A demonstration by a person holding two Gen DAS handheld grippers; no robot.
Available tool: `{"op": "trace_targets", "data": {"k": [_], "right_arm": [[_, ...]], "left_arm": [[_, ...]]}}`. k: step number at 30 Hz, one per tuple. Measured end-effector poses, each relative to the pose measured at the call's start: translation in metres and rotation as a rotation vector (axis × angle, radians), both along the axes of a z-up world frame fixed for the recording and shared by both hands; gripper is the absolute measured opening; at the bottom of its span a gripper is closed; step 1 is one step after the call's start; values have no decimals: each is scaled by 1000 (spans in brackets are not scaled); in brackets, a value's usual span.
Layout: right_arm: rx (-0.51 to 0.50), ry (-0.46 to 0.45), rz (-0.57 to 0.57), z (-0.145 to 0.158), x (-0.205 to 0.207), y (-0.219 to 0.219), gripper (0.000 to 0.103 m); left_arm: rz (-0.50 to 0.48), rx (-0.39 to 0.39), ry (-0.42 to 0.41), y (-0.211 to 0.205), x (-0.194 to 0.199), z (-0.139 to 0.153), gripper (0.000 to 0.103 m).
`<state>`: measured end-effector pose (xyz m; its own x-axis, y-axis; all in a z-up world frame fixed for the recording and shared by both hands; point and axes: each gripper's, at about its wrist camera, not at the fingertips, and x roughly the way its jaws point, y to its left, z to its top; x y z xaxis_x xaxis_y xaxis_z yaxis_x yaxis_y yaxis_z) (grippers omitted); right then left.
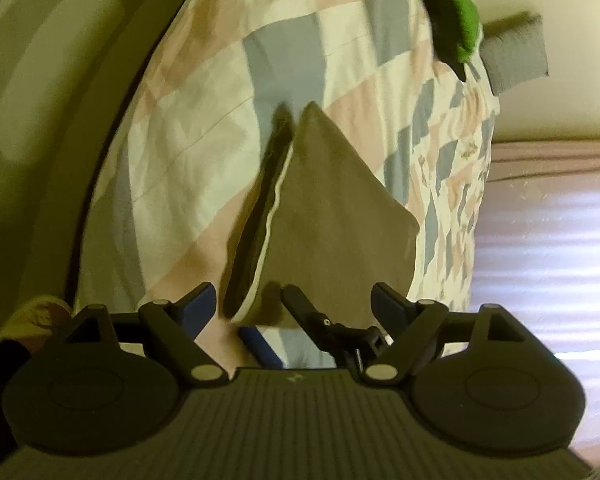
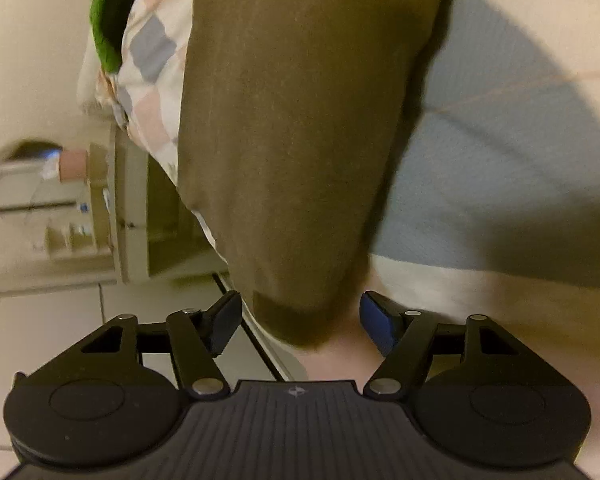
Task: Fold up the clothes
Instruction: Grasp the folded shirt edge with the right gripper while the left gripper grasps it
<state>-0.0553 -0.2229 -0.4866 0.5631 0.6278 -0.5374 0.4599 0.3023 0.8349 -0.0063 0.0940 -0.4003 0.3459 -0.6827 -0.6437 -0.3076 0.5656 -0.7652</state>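
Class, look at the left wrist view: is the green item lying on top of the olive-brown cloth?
No. The green item sits at the far top edge of the patchwork quilt, well apart from the olive-brown cloth.

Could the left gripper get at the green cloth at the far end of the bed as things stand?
Probably not directly. The left gripper stands open around the brown garment, and the green cloth lies far off across the patchwork quilt.

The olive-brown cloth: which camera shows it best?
The left wrist view. There the olive-brown cloth shows as a whole folded piece, with its edges and pale seam, lying on the checked quilt. The right wrist view sits too close: the cloth fills the frame, blurred, its upper edge cut off.
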Motion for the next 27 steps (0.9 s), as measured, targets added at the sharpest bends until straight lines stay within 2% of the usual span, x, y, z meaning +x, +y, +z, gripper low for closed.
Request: {"op": "trace_targets", "data": {"k": [1,2,5,9,12,13,15,17,20,22,23,27], "right_arm": [[13,-2,-15,-3,3,3,51],[29,3,-25,-5,5,4,38],[97,6,-67,-6,5,0,27],[222,-34,-144,9,1,-11,25],[254,-27,-166,17,6,-18,25],[263,-20,-170,17,8,-19,25],[293,-19,-191,18,12,-20,25],[304,-17,-196,19,14,-21,25],[293,-13,-180,20,15,-21,25],[284,-1,-169,18,15,-19,25],[279,4,-164,17,15,-18,25],[269,7,-152,15,8,-17,25]], "left_arm": [[12,-39,17,1,6,-7,82],[28,-86,35,2,12,-15,82],[72,-212,85,3,29,-35,82],[78,-265,113,1,44,-50,82],[88,-341,84,-1,49,-54,86],[78,-339,78,-4,52,-54,90],[46,-285,89,-10,57,-55,90],[53,-305,110,-12,58,-63,90],[88,-394,71,-14,60,-66,93],[86,-420,50,-19,66,-66,93],[80,-422,40,-21,70,-66,94],[27,-349,55,-36,84,-79,94]]}}
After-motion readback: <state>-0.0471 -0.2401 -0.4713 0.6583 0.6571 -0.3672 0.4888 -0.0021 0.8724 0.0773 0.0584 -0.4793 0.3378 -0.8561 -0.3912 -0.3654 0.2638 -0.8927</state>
